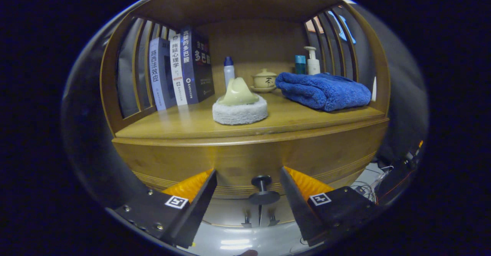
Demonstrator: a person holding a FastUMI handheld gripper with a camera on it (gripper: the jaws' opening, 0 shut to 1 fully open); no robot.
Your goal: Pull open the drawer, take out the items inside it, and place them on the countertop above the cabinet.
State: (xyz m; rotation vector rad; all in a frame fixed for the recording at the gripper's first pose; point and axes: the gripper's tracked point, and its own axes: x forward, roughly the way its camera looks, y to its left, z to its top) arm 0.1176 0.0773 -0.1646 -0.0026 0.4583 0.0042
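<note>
Spread gripper [247,194] flanking dark round drawer knob [263,190], stem pointing outward from wooden drawer front [245,160]; above on surface [184,123], white round scrubber [239,106], folded blue towel [324,90], upright books [180,72].

Three spines, all readable! Left book [155,74] says 路西法效应, middle book [178,70] 拖延心理学, right book [196,66] ends 的多巴胺. Teapot [264,79] bears one dark character, unclear. Gripper [247,170], fingers spread wide either side of the knob [262,191], carries a square marker on each.
</note>
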